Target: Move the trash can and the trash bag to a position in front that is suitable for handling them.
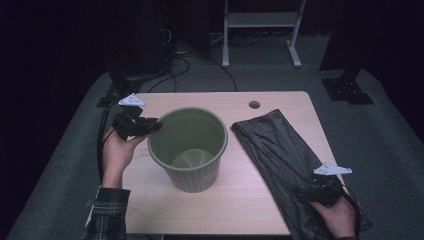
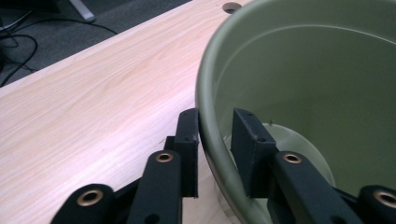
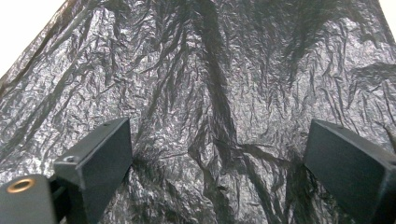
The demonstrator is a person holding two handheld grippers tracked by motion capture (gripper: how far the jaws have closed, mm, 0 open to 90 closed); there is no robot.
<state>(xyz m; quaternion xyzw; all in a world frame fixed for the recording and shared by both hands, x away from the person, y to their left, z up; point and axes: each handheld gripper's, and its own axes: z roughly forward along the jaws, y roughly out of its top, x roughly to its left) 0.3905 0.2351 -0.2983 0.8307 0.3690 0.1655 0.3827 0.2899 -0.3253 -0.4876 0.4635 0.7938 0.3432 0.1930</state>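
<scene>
Wooden table (image 1: 235, 200), green bin (image 1: 189, 148) rim between left claw (image 2: 215, 140), right claw (image 3: 219, 154) apart over black bag (image 1: 280, 155)

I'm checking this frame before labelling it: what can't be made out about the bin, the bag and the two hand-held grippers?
- Green bin: its far outer wall is hidden by its own rim in the high view.
- Left hand-held gripper: the jaws straddle the rim; whether the outer pad presses the wall is hidden by the rim's lip in the left gripper view.
- Black bag: its mouth and near end are cut off by the frame edges in the right gripper view.
- Right hand-held gripper: dark against the bag in the high view.
</scene>
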